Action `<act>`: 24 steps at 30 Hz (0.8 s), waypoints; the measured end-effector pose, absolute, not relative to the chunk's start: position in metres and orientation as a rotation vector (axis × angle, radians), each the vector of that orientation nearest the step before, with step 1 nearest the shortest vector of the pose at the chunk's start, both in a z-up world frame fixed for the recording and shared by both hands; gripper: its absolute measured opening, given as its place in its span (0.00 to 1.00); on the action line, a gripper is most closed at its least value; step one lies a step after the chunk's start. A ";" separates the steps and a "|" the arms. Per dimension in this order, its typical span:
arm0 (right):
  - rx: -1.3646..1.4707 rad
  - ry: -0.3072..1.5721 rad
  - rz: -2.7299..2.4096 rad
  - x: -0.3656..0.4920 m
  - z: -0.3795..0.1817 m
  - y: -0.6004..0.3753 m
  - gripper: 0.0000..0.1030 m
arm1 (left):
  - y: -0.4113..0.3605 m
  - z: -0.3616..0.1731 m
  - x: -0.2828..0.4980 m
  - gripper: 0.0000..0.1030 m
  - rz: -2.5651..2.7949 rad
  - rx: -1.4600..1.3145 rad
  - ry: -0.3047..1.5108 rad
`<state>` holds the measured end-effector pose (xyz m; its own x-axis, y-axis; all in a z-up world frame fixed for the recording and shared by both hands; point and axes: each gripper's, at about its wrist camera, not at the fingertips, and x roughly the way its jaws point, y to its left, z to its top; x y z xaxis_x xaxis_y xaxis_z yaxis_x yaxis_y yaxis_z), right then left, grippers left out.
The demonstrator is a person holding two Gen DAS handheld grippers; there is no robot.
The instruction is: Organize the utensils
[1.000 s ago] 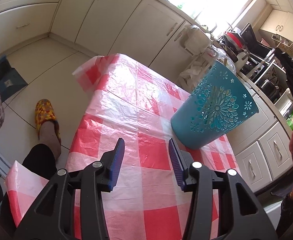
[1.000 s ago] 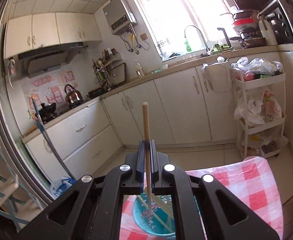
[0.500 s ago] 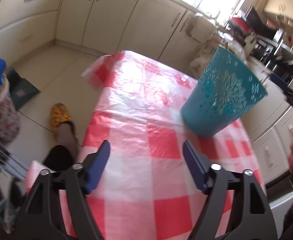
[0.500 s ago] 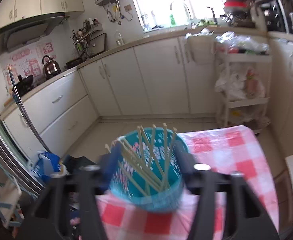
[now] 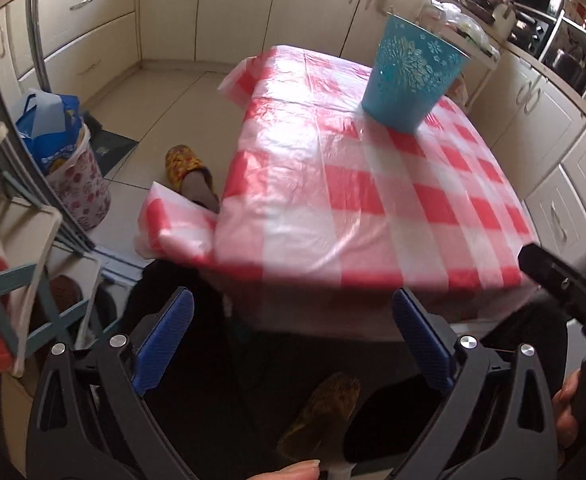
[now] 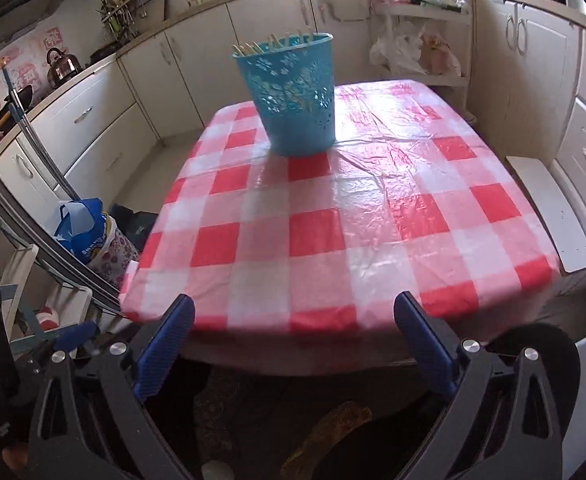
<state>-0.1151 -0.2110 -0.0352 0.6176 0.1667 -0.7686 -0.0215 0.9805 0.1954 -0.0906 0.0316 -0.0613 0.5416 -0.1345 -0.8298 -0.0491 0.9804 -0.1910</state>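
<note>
At the near edge of the desk (image 6: 373, 216), noted a red-and-white checked plastic cover, creased, otherwise bare of loose items in both views. Toward the far end, found a teal perforated basket (image 6: 293, 100) standing upright on the cover, well apart from both grippers. Inside it, observed pale wooden utensil handles (image 6: 277, 42), long axes roughly vertical, tips just clearing the rim; count not determinable. Below the desk's near edge, recorded the left gripper (image 5: 289, 344) with jaws spread wide, holding nothing. Likewise recorded the right gripper (image 6: 293, 344) released, jaws wide, nothing between them.

Key relation: basket lay straight ahead and slightly left of centre from the right gripper, ahead and to the right from the left gripper; neither clearly nearer. Judged from this layout: no utensil left lying on the cover, task apparently at or near completion. Any further reach would call for a forward travel across the desk toward the basket.
</note>
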 end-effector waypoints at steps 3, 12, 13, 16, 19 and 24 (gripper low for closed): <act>0.156 0.862 0.107 -0.137 -0.019 -0.195 0.93 | 0.041 -0.039 -0.112 0.93 -0.038 -0.194 0.950; 0.099 0.701 0.158 -0.194 0.030 -0.164 0.93 | 0.053 0.028 -0.147 0.93 -0.055 -0.167 0.847; 0.097 0.688 0.153 -0.197 0.034 -0.165 0.93 | 0.050 0.032 -0.150 0.93 -0.049 -0.149 0.834; 0.114 0.661 0.120 -0.201 0.044 -0.172 0.93 | 0.046 0.046 -0.160 0.93 -0.032 -0.117 0.794; 0.132 0.635 0.104 -0.210 0.054 -0.180 0.93 | 0.044 0.054 -0.167 0.93 -0.008 -0.121 0.784; 0.176 0.632 0.096 -0.228 0.056 -0.195 0.93 | 0.041 0.064 -0.178 0.93 -0.001 -0.161 0.762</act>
